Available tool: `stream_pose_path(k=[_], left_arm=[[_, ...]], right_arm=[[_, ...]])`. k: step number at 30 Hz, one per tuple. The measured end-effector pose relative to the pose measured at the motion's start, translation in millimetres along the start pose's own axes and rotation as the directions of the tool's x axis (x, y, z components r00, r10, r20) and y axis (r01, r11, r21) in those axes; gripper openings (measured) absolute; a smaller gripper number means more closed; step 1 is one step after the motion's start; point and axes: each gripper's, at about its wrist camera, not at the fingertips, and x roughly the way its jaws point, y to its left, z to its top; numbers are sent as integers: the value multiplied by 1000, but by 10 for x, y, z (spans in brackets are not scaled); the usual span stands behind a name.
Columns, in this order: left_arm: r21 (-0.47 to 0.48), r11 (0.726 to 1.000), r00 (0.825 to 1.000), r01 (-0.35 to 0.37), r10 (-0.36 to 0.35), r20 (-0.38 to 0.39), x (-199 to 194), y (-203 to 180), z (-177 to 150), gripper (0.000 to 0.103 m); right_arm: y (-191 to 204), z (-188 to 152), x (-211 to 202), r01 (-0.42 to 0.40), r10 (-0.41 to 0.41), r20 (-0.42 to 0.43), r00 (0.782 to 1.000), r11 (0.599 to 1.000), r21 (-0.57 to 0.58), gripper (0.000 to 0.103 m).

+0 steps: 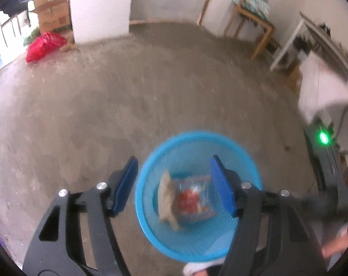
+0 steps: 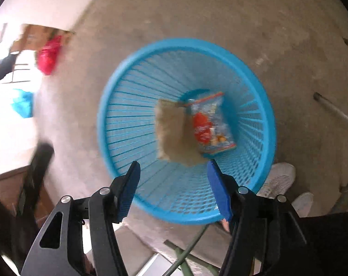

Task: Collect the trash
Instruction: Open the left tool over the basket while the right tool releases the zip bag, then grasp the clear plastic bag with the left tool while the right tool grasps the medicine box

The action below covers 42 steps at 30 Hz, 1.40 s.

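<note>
A blue plastic mesh basket (image 1: 148, 209) (image 2: 127, 124) stands on the concrete floor. Inside it lie a beige crumpled paper piece (image 1: 165, 201) (image 2: 171, 133) and a blue-and-red snack wrapper (image 1: 192, 201) (image 2: 210, 124), side by side on the bottom. My left gripper (image 1: 175, 182) is open and empty, held above the basket. My right gripper (image 2: 172, 184) is open and empty, above the basket's near rim. Both views are blurred by motion.
A red plastic bag (image 1: 45, 46) (image 2: 48, 55) and a cardboard box (image 1: 53, 11) lie by the far wall. A wooden chair (image 1: 254, 18) stands at the back right. A white shoe (image 2: 278, 179) is beside the basket. A pipe (image 2: 335, 110) lies on the floor.
</note>
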Motion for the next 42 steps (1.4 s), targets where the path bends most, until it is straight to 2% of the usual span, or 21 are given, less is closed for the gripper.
stream_pose_path(k=[5,9,12,14,17,19,20,23,24,25,26,27,30,31,33,34,36,37,39,41,42], left_arm=[[-75,997,994,30,-22,108,-304,149,511,60],[-89,992,982,84,-68,174,-592,120,866,60],[-56,989,968,137,-121,220,-795,-50,1046,60],[-14,985,958,172,-164,235,-884,-240,1113,60],[113,958,943,263,-280,181,-890,-719,1193,60],[232,913,925,336,-366,103,-833,-1126,1206,60],[284,888,914,362,-398,79,-815,-1314,1200,60],[448,785,872,428,-489,25,-819,-1991,1189,60],[495,740,849,456,-528,8,-831,-2207,1193,60],[561,668,813,489,-583,-15,-842,-2496,1192,62],[613,610,789,503,-614,-36,-838,-2696,1193,63],[686,527,768,500,-637,-70,-820,-3002,1186,63],[797,406,786,447,-604,-133,-691,-3659,1157,63],[820,367,788,440,-595,-157,-621,-3892,1168,63],[830,318,779,458,-593,-202,-474,-4283,1230,64],[824,309,773,475,-594,-223,-391,-4418,1241,63],[819,291,768,495,-586,-257,-260,-4566,1264,63],[831,285,782,477,-570,-254,-173,-4719,1259,63],[853,271,802,446,-545,-246,-25,-4897,1260,63],[857,267,812,442,-526,-255,103,-5002,1279,63],[849,263,810,457,-517,-276,183,-5055,1290,63]], right_arm=[[233,-130,-421,-92,96,55,994,993,-70,59],[397,-336,-917,-96,123,167,978,982,-164,59],[316,-513,-1374,-178,210,240,948,973,-150,59],[224,-609,-1697,-202,235,303,924,970,-134,59],[-6,-788,-2210,-228,251,404,879,968,-106,59],[-186,-944,-2568,-267,278,460,843,959,-92,59],[-258,-1034,-2748,-240,251,498,830,967,-88,59],[-504,-1271,-3155,-141,133,595,793,989,-32,59],[-580,-1334,-3242,-132,112,615,781,991,-12,59],[-707,-1427,-3368,-130,88,642,762,991,18,59],[-823,-1492,-3489,-130,69,662,746,991,43,59],[-965,-1581,-3641,-117,33,686,726,990,76,59],[-1247,-1742,-3969,-37,-89,727,681,987,156,59],[-1364,-1792,-4077,5,-151,736,660,980,197,59],[-1602,-1845,-4211,65,-259,734,628,957,282,61],[-1735,-1867,-4270,83,-306,729,613,942,325,62],[-1955,-1868,-4332,104,-369,712,598,916,387,64],[-2085,-1862,-4320,106,-394,700,596,902,418,65],[-2343,-1889,-4315,73,-392,692,606,894,442,66],[-2473,-1831,-4224,30,-363,696,620,897,441,66],[-2520,-1815,-4220,16,-351,698,624,899,438,66]])
